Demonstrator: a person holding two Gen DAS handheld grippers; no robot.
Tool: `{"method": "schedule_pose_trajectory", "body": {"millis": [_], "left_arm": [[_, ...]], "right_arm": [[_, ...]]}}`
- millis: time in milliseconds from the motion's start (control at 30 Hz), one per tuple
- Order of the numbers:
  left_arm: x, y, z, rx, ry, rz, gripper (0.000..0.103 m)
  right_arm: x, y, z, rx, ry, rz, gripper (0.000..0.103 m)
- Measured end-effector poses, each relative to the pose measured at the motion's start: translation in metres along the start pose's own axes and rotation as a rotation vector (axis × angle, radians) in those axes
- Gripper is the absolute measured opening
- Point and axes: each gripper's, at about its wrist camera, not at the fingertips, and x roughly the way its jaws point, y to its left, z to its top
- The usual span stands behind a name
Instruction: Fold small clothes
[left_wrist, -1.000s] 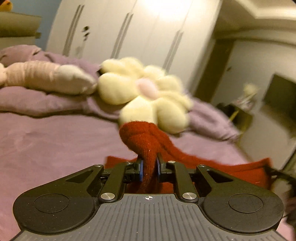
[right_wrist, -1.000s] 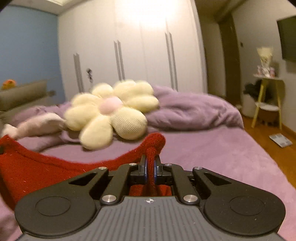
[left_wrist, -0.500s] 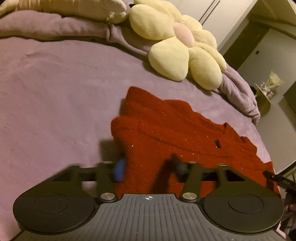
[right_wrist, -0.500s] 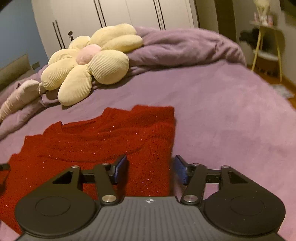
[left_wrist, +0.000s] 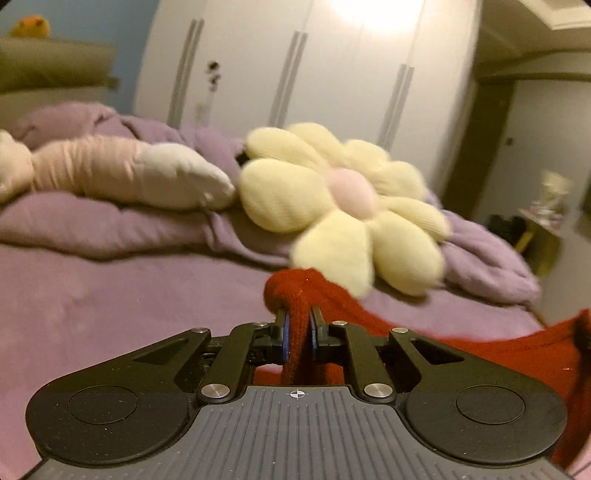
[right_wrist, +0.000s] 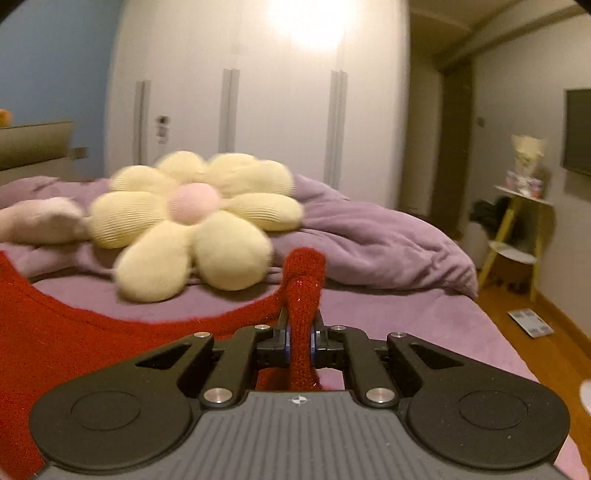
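1. Bed (left_wrist: 110, 295): we work over a purple bed with a rumpled duvet (right_wrist: 388, 240) heaped along its far side. It gives a soft landing surface, so we should lay the cloth down flat rather than drop it.
2. Red knit garment (right_wrist: 55, 339): it hangs between the two tools, raised off the bed, its top edge sagging in a shallow curve at the left of the right wrist view. We judge the step in hand to be carrying the held edge over for a fold. To do it well, we keep both corners level and equally far apart, so that the edge stays taut and lands square.
3. Flower cushion (left_wrist: 343, 206): it lies on the far side. We should set the fold down on the near, bare part of the bed.
4. Left hand-held gripper (left_wrist: 297, 332): pressed together, pinching a bunched corner of the knit.
5. Right hand-held gripper (right_wrist: 300, 341): likewise pinching a bunched corner. Neither should release until the cloth rests on the bed.
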Motion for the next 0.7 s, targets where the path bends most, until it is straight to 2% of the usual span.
{"method": "schedule_pose_trajectory", "body": {"millis": [67,133,233,300,333,367,400,433,467,500,567,633,700], "left_arm": [[0.033,-0.008,-0.006,0.032,0.025,0.066,0.013],[0.065,-0.013,-0.022,0.057,0.087,0.109,0.013],[0.093,-0.013,-0.049,0.049,0.155,0.152,0.015],[0.101,-0.009,-0.063,0.048,0.163,0.184,0.017],[0.104,-0.007,-0.068,0.047,0.162,0.203,0.024],[0.104,-0.004,-0.073,0.043,0.163,0.212,0.032],[0.104,-0.001,-0.076,0.041,0.165,0.218,0.034],[0.105,0.002,-0.080,0.040,0.164,0.228,0.040],[0.104,0.004,-0.082,0.033,0.159,0.234,0.050],[0.102,0.007,-0.082,0.014,0.156,0.243,0.055],[0.092,0.011,-0.079,-0.015,0.139,0.247,0.056],[0.074,0.003,-0.072,0.020,0.085,0.252,0.057],[0.053,-0.016,-0.069,0.066,0.034,0.178,0.063]], "right_arm": [[0.032,0.002,-0.001,0.038,0.031,-0.036,0.008],[0.063,0.001,-0.012,0.094,0.089,-0.061,0.008],[0.091,0.001,-0.034,0.128,0.159,-0.076,0.008],[0.102,0.003,-0.046,0.104,0.183,-0.101,0.008],[0.107,0.003,-0.052,0.092,0.196,-0.109,0.009],[0.111,0.003,-0.057,0.081,0.213,-0.116,0.009],[0.116,0.003,-0.062,0.078,0.228,-0.119,0.009],[0.117,0.003,-0.067,0.077,0.238,-0.126,0.010],[0.120,0.003,-0.070,0.075,0.243,-0.131,0.015],[0.123,0.003,-0.071,0.076,0.246,-0.136,0.021],[0.124,-0.001,-0.071,0.088,0.264,-0.166,0.040],[0.112,-0.004,-0.063,0.125,0.226,-0.191,0.040],[0.089,0.002,-0.059,0.134,0.132,-0.167,0.040]]}}
